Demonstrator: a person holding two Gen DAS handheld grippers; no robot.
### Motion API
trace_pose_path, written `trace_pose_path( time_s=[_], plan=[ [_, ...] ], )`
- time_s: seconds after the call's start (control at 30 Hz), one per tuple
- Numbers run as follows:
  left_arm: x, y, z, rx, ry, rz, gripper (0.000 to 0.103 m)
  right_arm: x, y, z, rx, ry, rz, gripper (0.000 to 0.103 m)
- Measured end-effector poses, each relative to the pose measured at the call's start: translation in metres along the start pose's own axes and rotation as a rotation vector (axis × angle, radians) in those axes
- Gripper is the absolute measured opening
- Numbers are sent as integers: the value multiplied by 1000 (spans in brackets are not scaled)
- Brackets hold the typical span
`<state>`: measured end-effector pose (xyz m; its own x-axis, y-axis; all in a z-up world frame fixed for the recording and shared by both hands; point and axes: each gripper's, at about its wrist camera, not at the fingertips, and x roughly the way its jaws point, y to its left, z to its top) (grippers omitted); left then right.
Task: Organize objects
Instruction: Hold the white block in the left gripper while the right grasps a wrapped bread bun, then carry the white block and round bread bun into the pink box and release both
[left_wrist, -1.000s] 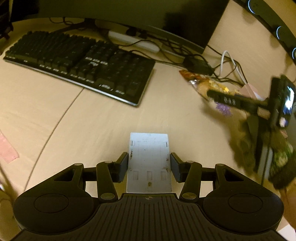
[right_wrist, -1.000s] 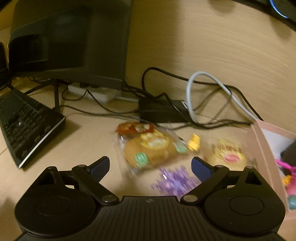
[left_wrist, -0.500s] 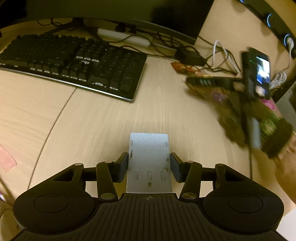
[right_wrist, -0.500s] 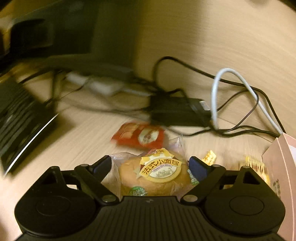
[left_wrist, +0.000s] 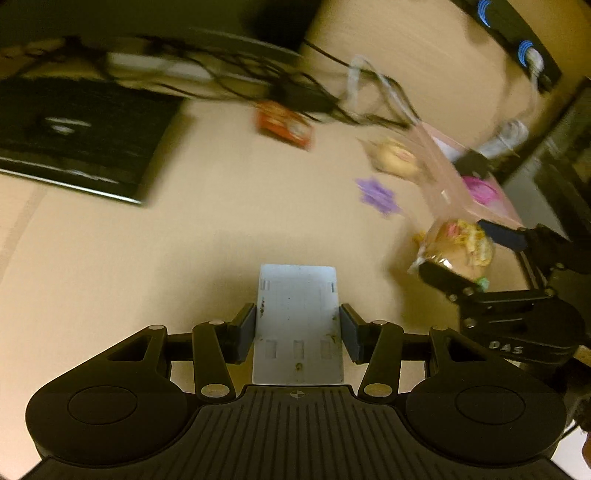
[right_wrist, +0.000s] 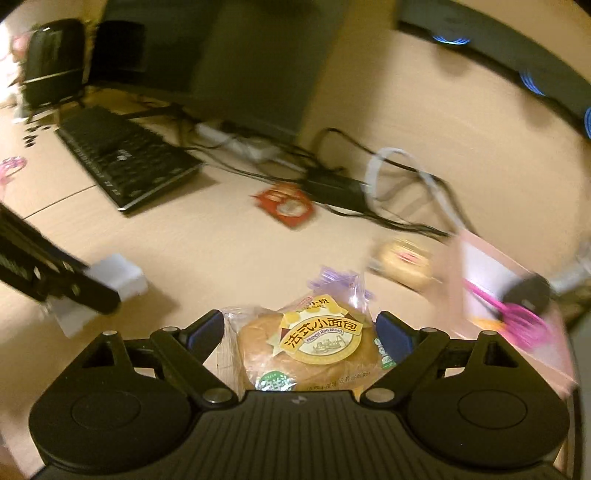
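Observation:
My left gripper (left_wrist: 297, 325) is shut on a flat white plastic block (left_wrist: 297, 295) and holds it above the desk. In the right wrist view the same block (right_wrist: 118, 275) shows at the left, in that gripper's black fingers. My right gripper (right_wrist: 299, 332) is shut on a wrapped bread bun (right_wrist: 306, 350) with a yellow label, lifted off the desk. The left wrist view shows the bun (left_wrist: 456, 251) held beside the pink box (left_wrist: 443, 173). A second wrapped bun (right_wrist: 404, 262), a purple snowflake piece (left_wrist: 376, 194) and a red packet (right_wrist: 286, 203) lie on the desk.
A black keyboard (right_wrist: 125, 158) lies at the left under a dark monitor (right_wrist: 251, 62). A power adapter and tangled cables (right_wrist: 402, 184) run along the back wall. The pink box (right_wrist: 509, 291) at the right holds pink items.
My right gripper closed on the wrapped bun and lifted it back off the desk. My left gripper swung right with the white block, bringing the pink box and snacks into its view.

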<state>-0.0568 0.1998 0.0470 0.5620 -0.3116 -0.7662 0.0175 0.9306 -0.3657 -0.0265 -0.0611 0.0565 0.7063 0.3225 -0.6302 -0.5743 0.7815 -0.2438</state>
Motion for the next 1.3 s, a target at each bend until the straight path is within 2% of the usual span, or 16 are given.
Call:
trace_pose_path(
  time_s=[0.07, 0.2, 0.33, 0.43, 0.5, 0.57, 0.63, 0.73, 1.0, 1.1, 1.17, 1.23, 1.3],
  plan=[
    [12, -19, -1, 22, 27, -38, 53, -17, -16, -7, 27, 2, -42, 89],
    [34, -64, 7, 65, 25, -120, 53, -40, -53, -24, 79, 36, -122, 89],
    [51, -106, 12, 131, 40, -149, 53, -61, -93, -46, 126, 44, -217, 89],
    [58, -129, 10, 175, 25, -169, 53, -68, -120, -64, 203, 46, -216, 89],
    [66, -138, 10, 153, 48, -164, 53, -64, -132, -74, 248, 84, -236, 89],
    [72, -149, 13, 175, 59, -176, 53, -71, -141, -85, 279, 73, -227, 89],
    [71, -164, 19, 209, 33, -162, 53, -78, -146, -98, 298, 55, -228, 89],
    [69, -180, 39, 190, 2, -197, 53, -82, -155, -110, 351, 63, -210, 89],
    [85, -252, 123, 265, -164, -180, 53, -91, -164, -120, 350, 26, -179, 89],
    [114, -265, 143, 229, -210, -198, 53, -93, -170, -120, 347, 15, -178, 89],
    [145, -271, 145, 252, -205, -206, 53, -92, -174, -119, 348, 14, -173, 89],
    [184, -279, 142, 329, -145, -114, 51, -88, -176, -119, 333, 23, -165, 89],
    [197, -277, 139, 339, -152, -74, 51, -87, -176, -118, 305, 28, -167, 89]
  ],
)
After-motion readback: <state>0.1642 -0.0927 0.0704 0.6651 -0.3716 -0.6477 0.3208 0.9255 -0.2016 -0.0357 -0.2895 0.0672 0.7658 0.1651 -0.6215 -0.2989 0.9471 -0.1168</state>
